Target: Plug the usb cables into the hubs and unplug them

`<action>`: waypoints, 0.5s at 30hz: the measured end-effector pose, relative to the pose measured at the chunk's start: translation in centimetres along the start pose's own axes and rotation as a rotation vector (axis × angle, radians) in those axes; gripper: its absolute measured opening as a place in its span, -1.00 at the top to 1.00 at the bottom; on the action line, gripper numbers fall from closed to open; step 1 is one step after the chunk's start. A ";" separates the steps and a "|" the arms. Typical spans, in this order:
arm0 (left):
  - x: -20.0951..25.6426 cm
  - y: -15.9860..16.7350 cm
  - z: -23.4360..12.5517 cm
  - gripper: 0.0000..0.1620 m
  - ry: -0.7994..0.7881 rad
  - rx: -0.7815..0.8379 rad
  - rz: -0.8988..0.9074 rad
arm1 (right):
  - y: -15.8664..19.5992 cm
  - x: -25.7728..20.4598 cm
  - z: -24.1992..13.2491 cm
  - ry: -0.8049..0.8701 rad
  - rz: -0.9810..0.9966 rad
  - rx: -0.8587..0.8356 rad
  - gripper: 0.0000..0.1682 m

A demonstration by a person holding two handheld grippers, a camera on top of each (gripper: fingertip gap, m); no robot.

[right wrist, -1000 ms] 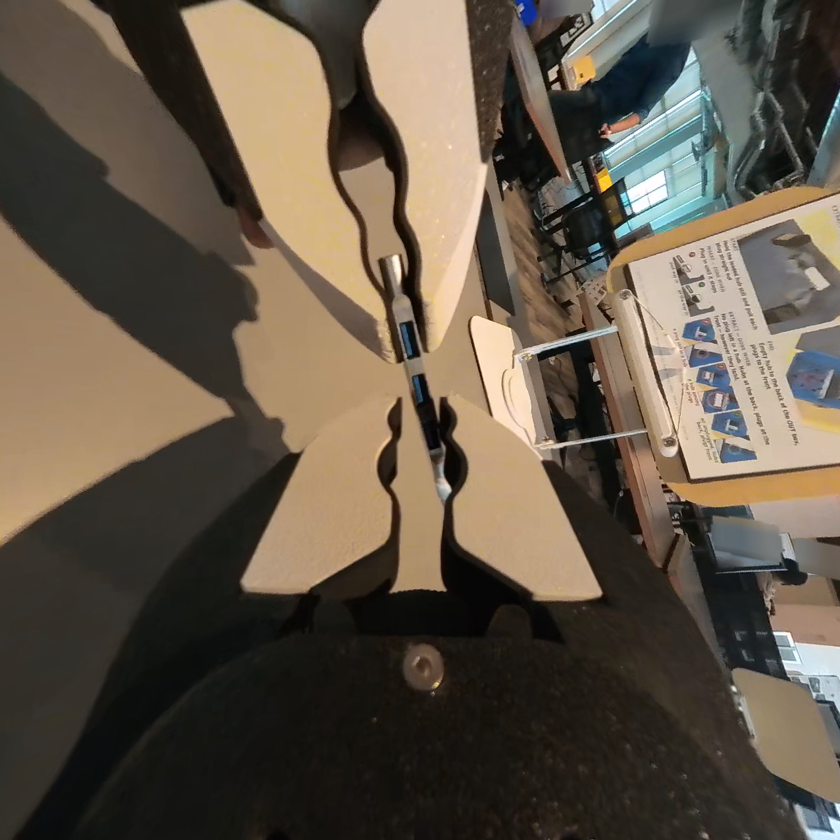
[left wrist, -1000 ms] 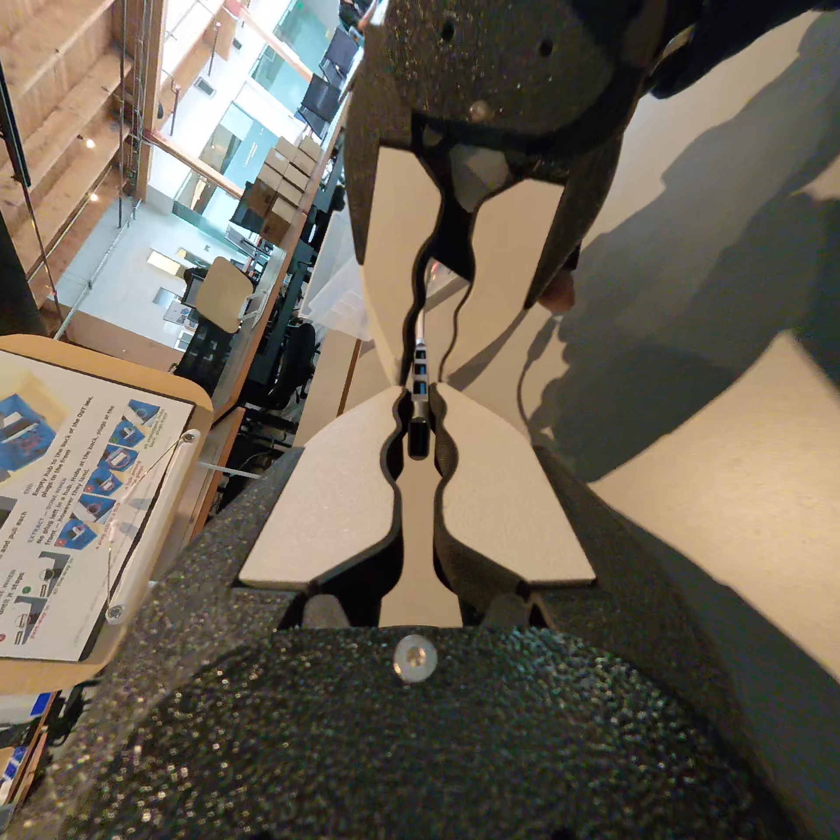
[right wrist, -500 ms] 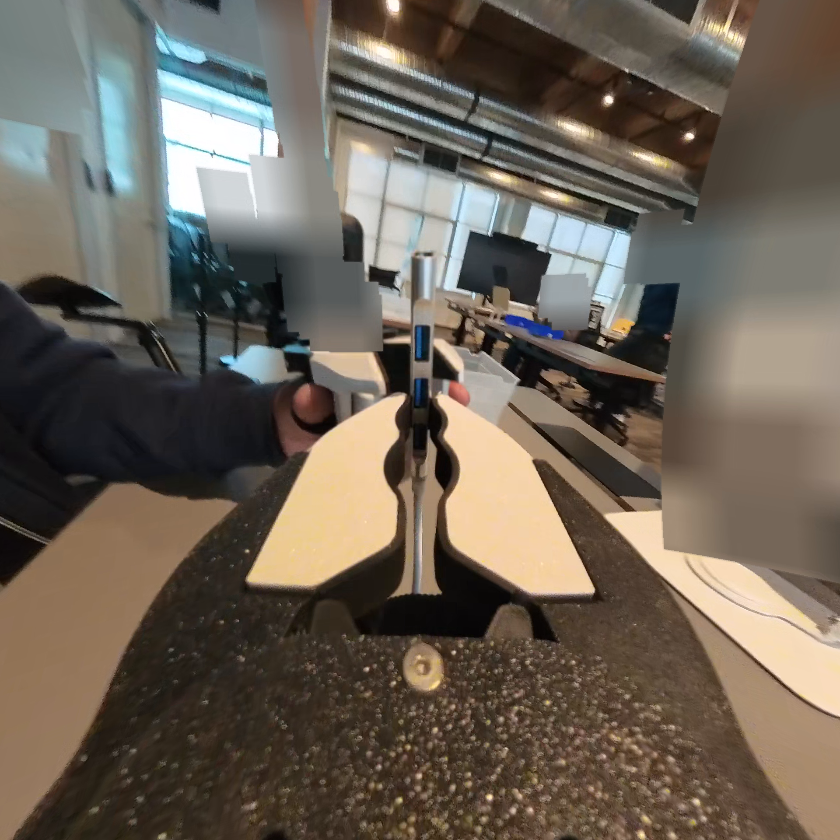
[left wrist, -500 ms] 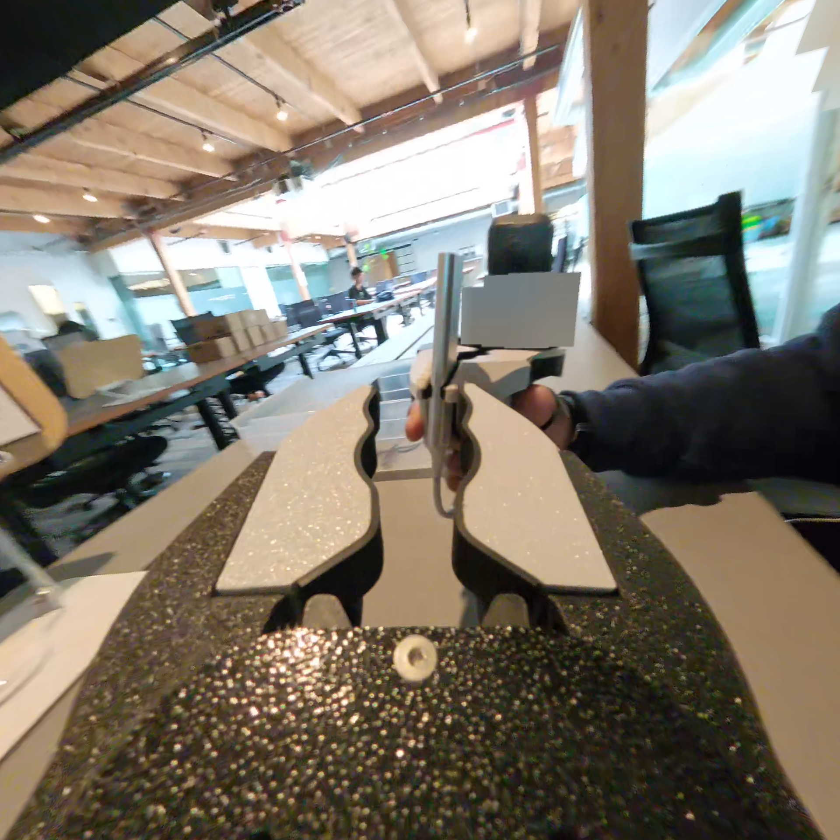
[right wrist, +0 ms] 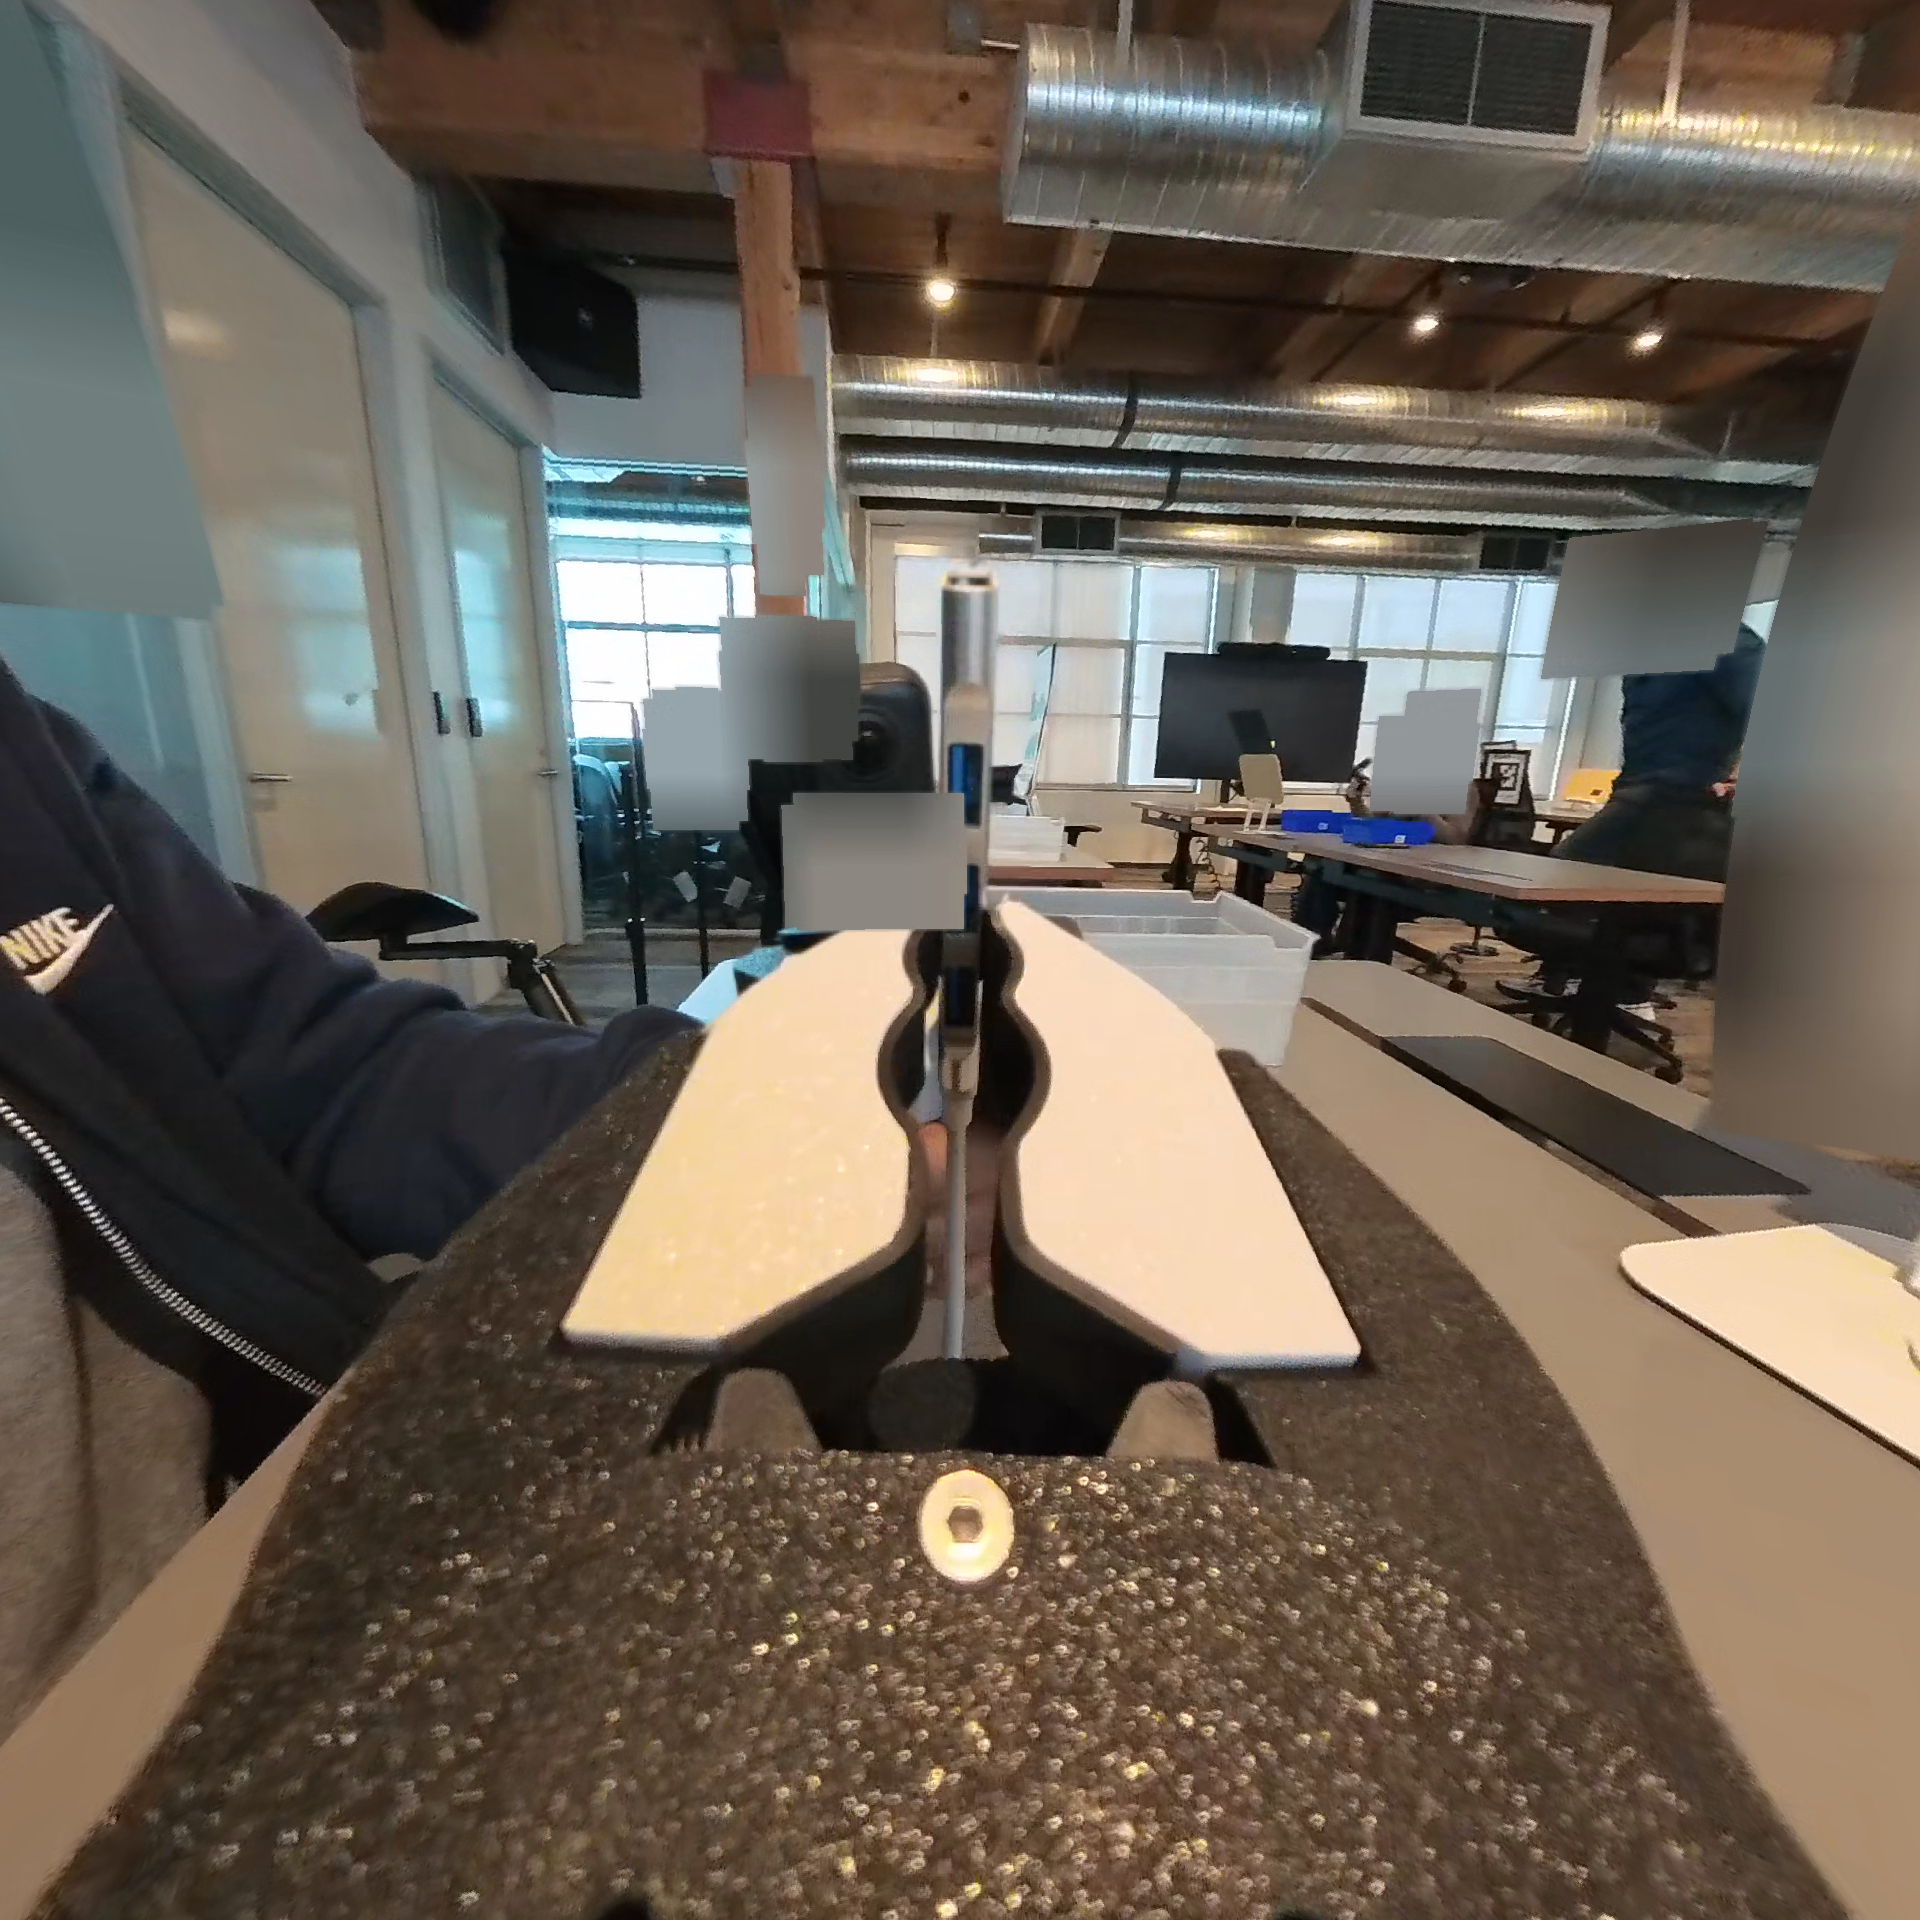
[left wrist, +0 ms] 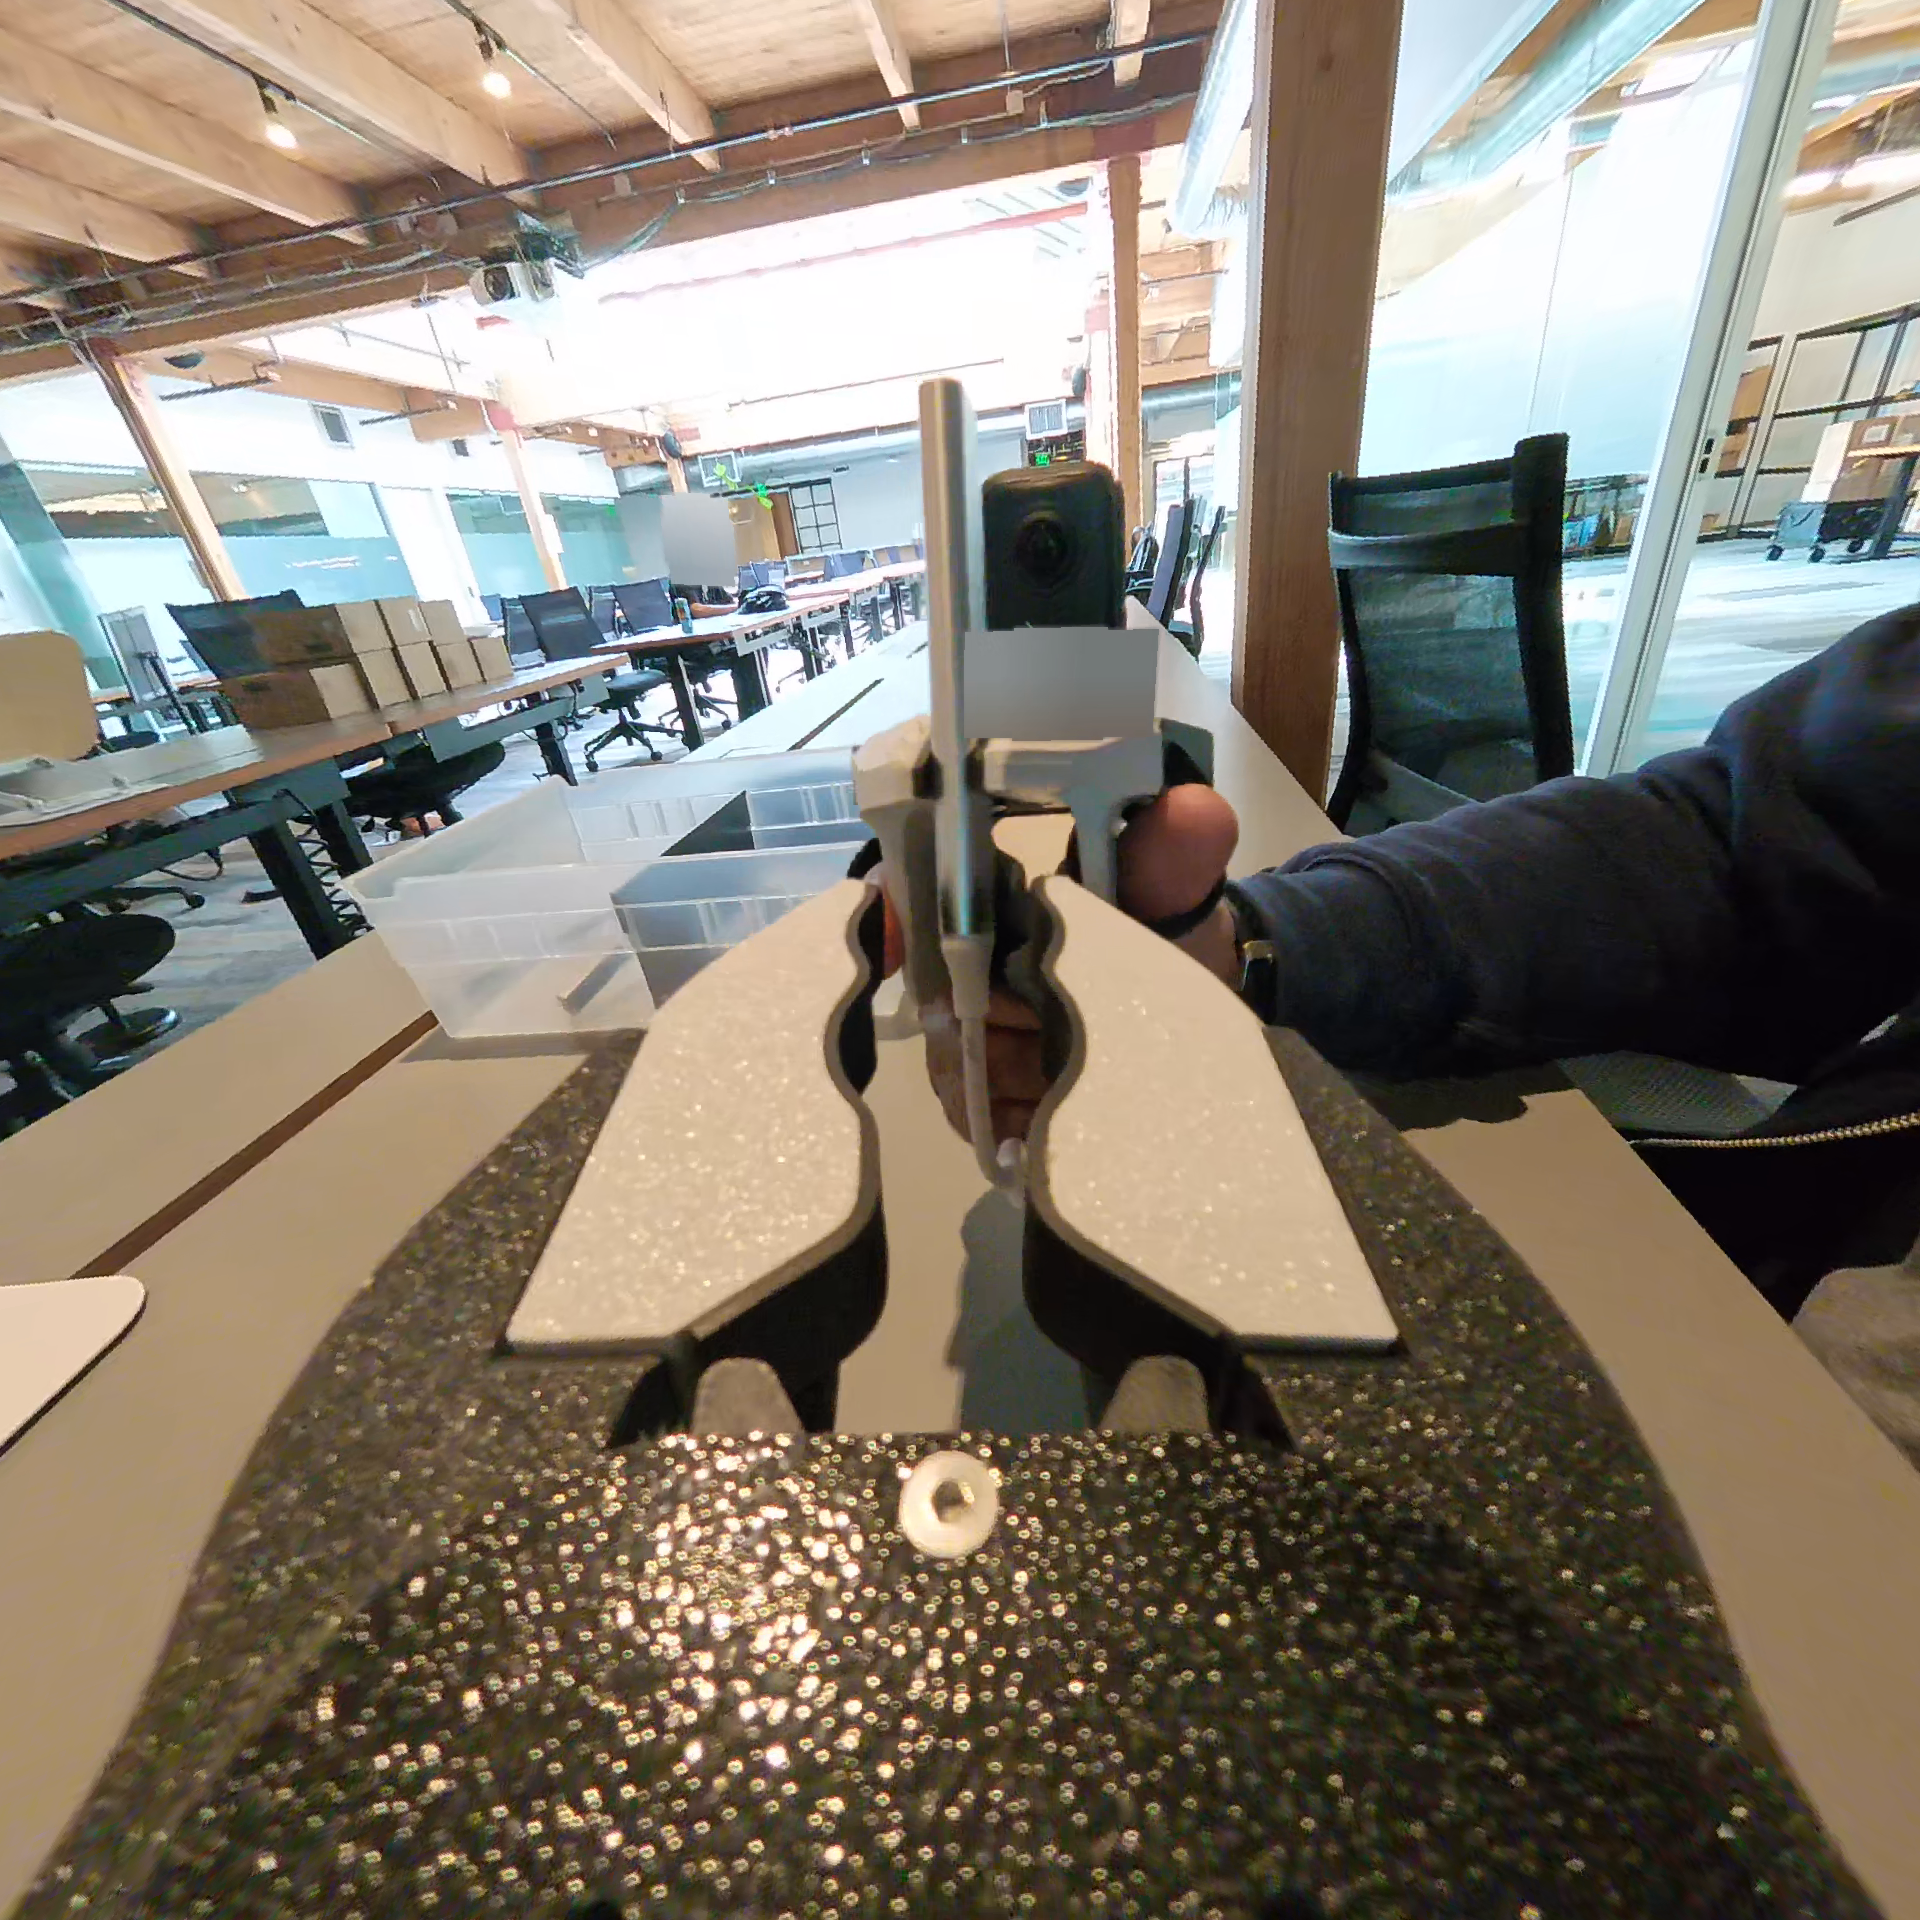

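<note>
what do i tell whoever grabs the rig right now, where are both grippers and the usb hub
Left gripper: open, holding nothing. Its fingers sit on either side of the hub's dangling cable.
Right gripper: shut on the silver hub, held upright above the table with the cable end down.
Done: the hub is picked up and presented to the left gripper. The blue ports facing the right wrist camera look empty.
Left: probably close the left gripper on the cable's loose end, plug it into a port, then unplug it.
</note>
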State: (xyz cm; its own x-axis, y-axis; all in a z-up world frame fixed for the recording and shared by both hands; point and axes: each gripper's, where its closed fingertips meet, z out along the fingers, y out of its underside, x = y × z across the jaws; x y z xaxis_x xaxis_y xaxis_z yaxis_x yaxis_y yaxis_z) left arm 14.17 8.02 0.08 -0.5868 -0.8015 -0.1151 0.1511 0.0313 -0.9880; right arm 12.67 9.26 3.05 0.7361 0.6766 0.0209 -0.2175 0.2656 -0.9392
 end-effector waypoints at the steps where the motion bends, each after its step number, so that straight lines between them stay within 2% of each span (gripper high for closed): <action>1: 0.1 0.0 0.0 0.71 0.004 0.000 -0.002 | 0.1 -0.2 0.1 -0.009 -0.001 -0.005 0.92; 4: 0.4 0.0 0.0 0.89 0.035 0.001 -0.010 | 0.3 -0.3 0.1 -0.018 0.009 -0.005 0.92; 9: -0.2 0.4 -0.3 0.91 0.017 -0.013 -0.052 | 0.7 0.3 0.2 0.018 0.022 -0.026 0.89; 15: -3.1 1.3 -1.1 0.91 -0.138 -0.019 -0.104 | 1.7 3.4 0.2 0.214 0.064 -0.131 0.81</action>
State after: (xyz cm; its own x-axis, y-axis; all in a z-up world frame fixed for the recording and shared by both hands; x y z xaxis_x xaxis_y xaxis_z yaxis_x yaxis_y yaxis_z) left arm 15.30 11.24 -0.93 -0.4834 -0.8754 0.0015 0.0793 -0.0455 -0.9958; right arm 14.72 12.15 1.63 0.8455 0.5245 -0.0998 -0.1932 0.1264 -0.9730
